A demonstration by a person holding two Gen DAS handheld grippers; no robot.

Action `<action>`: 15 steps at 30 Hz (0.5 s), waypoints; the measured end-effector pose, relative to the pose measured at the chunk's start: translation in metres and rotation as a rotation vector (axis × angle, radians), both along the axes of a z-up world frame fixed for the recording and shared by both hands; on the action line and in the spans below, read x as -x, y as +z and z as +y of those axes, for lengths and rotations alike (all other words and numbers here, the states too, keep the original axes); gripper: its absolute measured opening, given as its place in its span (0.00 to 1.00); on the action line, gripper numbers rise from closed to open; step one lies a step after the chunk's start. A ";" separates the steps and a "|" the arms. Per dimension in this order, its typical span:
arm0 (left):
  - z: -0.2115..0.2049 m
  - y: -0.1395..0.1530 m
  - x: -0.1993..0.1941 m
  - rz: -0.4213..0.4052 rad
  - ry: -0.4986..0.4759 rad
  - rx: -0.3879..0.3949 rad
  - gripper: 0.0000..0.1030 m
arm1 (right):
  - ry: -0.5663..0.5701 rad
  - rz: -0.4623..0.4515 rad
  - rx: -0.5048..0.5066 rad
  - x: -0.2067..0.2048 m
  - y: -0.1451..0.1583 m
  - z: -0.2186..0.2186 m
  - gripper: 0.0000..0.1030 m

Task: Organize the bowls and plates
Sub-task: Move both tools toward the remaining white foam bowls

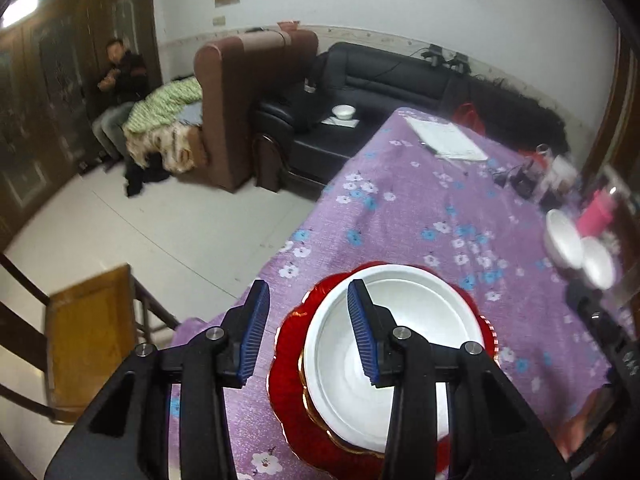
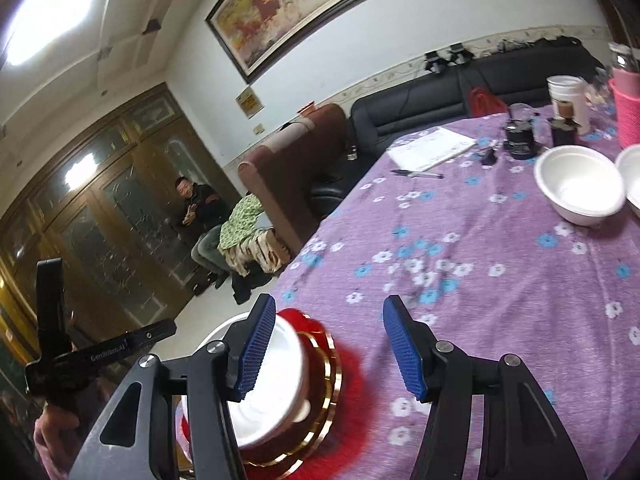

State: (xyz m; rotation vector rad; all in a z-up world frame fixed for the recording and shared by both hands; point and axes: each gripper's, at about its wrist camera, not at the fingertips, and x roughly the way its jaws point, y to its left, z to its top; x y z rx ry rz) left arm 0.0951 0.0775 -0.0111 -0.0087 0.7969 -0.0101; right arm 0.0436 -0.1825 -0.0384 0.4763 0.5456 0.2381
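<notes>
Both claws gape: left claw (image 1: 308, 332) straddles white bowl (image 1: 404, 344) rim; right claw (image 2: 328, 348) grasps nothing.

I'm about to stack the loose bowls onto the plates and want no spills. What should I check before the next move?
1. Left tool free of the white bowl: ok, open, one finger over the bowl, no pinch.
2. Right tool empty: ok, open.
3. White bowl seated on the red plate: ok.
4. Plate stack fully on the table: cannot tell, it sits near the edge.
5. Two loose bowls upright: ok.
6. Path to them clear: ok, bare cloth between.
</notes>
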 end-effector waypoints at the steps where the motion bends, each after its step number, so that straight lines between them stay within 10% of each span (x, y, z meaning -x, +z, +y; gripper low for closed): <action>1: -0.004 0.003 0.002 -0.016 0.005 -0.005 0.38 | -0.013 -0.002 0.001 0.003 -0.001 -0.007 0.57; 15: -0.190 0.005 -0.025 0.110 -0.276 0.101 0.56 | -0.183 0.005 -0.017 0.028 -0.007 -0.133 0.63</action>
